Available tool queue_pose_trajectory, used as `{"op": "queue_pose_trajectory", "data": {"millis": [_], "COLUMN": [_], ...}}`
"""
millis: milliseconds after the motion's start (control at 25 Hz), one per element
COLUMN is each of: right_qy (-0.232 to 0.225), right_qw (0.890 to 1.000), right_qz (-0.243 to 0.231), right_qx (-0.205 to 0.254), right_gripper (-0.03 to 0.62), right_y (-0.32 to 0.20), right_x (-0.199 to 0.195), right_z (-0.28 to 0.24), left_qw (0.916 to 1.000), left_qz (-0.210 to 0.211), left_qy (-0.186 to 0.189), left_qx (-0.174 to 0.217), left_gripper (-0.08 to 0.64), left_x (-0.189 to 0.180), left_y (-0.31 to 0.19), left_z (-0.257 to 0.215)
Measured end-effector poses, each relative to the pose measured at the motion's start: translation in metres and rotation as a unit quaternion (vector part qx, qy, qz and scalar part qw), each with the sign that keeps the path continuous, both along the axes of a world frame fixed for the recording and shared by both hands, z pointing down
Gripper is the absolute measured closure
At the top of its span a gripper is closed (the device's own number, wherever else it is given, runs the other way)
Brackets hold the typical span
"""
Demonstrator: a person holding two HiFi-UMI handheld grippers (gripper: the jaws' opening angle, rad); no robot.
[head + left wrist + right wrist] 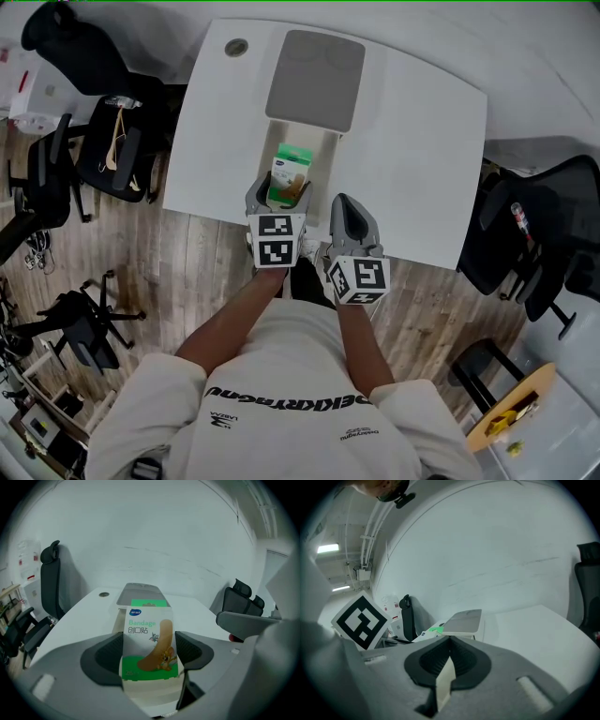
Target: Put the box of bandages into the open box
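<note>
Between the two sides of the left gripper (278, 192) (150, 651) stands the box of bandages (291, 173) (149, 641), pinched upright with its printed front facing back along the gripper. It sits at the near end of the open box (323, 150) on the white worktop (422, 141); whether it touches the bottom cannot be told. Just ahead lies the grey lid (316, 80) (140, 591), folded back. Beside the left gripper, the right gripper (343, 204) (450, 644) is pressed together at the worktop's near edge.
</note>
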State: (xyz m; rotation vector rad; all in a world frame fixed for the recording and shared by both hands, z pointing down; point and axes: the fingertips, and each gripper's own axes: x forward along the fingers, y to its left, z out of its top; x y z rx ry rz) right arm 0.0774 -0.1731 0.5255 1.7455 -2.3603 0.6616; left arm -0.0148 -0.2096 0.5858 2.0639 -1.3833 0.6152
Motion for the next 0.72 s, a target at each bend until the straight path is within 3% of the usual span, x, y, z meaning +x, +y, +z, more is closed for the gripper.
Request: {"op": "queue_pose_trajectory", "data": {"millis": [720], "right_qy": [0.002], "right_qw": [1.0], "right_qz": [0.003], "right_qx": [-0.018], "right_gripper": [0.594], "right_y": [-0.017], "right_x": [0.004], "right_z": [0.015], "left_qw": [0.9977], "left_qz": [0.005], "left_qy": [-0.029], "left_qx": [-0.06], "left_gripper": [0.196], "left_x": [0.006], "left_y": [-0.022], "left_z": [0.037]}}
